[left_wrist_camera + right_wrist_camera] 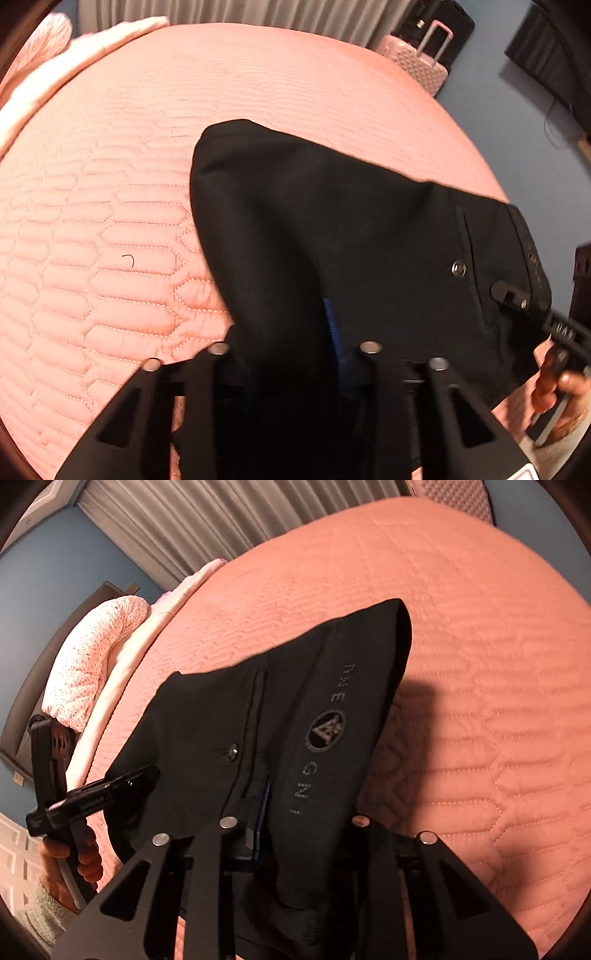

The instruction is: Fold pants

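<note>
Black pants (332, 221) lie lifted off a pink quilted bed (110, 184), raised at the near end. In the left wrist view my left gripper (295, 332) is shut on the fabric, which drapes over its fingers; a blue pad (332, 325) shows beside the cloth. My right gripper (517, 299) grips the waistband end at the right. In the right wrist view my right gripper (295, 812) is shut on the lettered waistband (325, 731) of the pants (229, 709). The left gripper (144, 775) holds the pants' edge at the left.
The quilt (480, 664) spreads wide beyond the pants. A pink suitcase (421, 62) stands past the bed's far corner. A dotted pillow (92, 657) lies at the bed's head. Grey curtains (221, 517) hang behind. A person's hand (74, 856) grips the left tool's handle.
</note>
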`<move>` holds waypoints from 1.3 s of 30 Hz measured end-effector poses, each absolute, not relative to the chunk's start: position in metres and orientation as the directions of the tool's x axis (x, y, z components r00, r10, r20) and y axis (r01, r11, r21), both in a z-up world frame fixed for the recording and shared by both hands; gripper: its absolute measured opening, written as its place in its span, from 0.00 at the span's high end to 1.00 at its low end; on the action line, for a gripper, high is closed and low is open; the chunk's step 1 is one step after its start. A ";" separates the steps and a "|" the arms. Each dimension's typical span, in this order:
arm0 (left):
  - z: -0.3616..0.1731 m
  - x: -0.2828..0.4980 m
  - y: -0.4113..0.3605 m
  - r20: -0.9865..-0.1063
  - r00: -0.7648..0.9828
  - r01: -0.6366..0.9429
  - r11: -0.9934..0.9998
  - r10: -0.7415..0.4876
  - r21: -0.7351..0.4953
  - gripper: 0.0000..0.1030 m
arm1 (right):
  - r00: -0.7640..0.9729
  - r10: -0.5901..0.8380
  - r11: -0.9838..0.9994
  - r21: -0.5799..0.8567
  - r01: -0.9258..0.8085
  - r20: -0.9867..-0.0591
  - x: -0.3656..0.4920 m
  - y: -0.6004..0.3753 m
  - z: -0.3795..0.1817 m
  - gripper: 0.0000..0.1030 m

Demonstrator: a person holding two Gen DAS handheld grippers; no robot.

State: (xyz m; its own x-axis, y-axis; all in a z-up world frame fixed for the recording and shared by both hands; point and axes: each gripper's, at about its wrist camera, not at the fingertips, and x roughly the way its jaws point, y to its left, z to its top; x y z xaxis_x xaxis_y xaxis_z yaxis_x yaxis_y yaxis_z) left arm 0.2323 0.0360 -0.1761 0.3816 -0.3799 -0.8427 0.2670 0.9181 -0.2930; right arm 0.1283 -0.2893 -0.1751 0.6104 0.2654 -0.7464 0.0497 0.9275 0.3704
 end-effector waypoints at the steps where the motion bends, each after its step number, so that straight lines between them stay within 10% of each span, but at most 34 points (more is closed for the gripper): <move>1: -0.176 0.233 0.038 -0.840 0.381 0.262 0.916 -0.387 -0.303 0.77 | 0.616 0.255 0.933 0.356 0.044 -0.745 0.128 -0.286 -0.171 0.79; 15: -0.100 0.291 0.015 -0.749 0.548 0.303 0.923 -0.371 -0.236 0.88 | 0.733 0.243 0.957 0.278 -0.077 -0.635 0.197 -0.266 -0.104 0.80; 23: -0.140 0.374 0.003 -0.771 0.562 0.275 0.947 -0.300 -0.168 0.86 | 0.691 0.193 0.966 0.257 -0.011 -0.696 0.290 -0.282 -0.157 0.80; 29: -0.178 0.362 0.008 -0.748 0.604 0.300 0.948 -0.275 -0.106 0.78 | 0.651 0.223 0.961 0.275 -0.023 -0.726 0.300 -0.298 -0.188 0.77; 31: -0.181 0.354 0.017 -0.747 0.605 0.280 0.952 -0.277 -0.126 0.65 | 0.633 0.237 0.956 0.294 -0.016 -0.737 0.297 -0.301 -0.186 0.62; 33: -0.185 0.347 0.030 -0.751 0.602 0.261 0.956 -0.272 -0.137 0.30 | 0.634 0.218 0.959 0.282 0.000 -0.742 0.283 -0.307 -0.180 0.48; 39: -0.165 0.279 0.066 -0.771 0.621 0.246 0.969 -0.141 0.021 0.27 | 0.676 0.022 0.988 0.119 0.097 -0.737 0.186 -0.316 -0.138 0.40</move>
